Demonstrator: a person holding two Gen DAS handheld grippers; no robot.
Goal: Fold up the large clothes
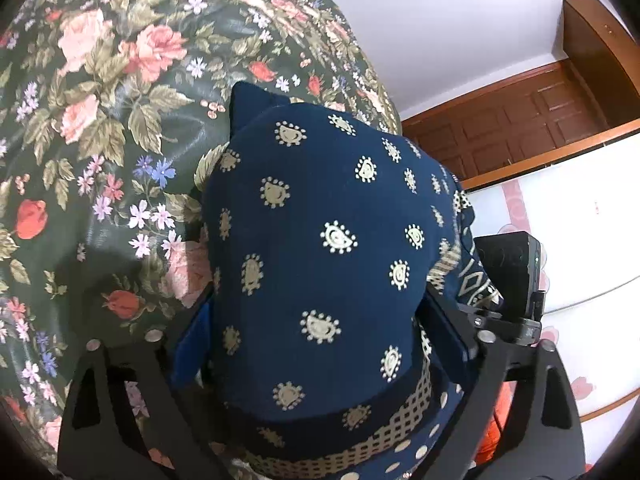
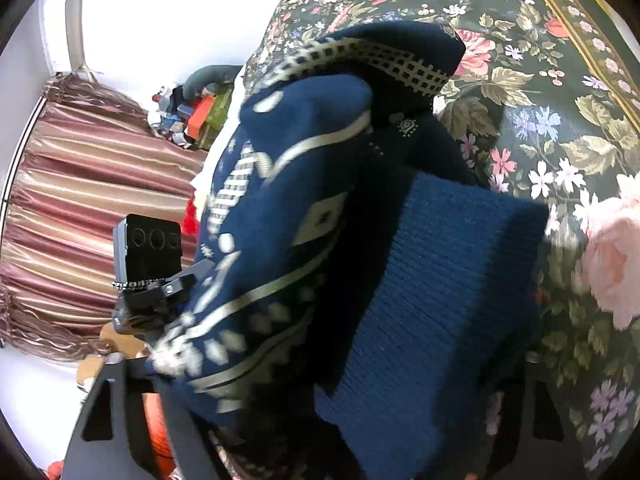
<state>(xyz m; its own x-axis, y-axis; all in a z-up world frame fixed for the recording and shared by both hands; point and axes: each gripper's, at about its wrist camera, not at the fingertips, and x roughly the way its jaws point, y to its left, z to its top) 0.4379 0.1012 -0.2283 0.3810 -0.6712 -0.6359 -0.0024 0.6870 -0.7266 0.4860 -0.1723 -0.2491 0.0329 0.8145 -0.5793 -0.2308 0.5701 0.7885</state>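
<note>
A large navy garment with cream paisley marks and a checkered band fills the left wrist view. It drapes over my left gripper, which is shut on it; the fingertips are hidden under the cloth. In the right wrist view the same garment is bunched up, with a navy ribbed knit part at the front. My right gripper is shut on it and its fingers are mostly covered. The garment is held above a dark floral bedspread.
The floral bedspread spreads under both grippers. A wooden door and a white floral cabinet stand to the right in the left wrist view. Pink striped curtains and a pile of toys show in the right wrist view.
</note>
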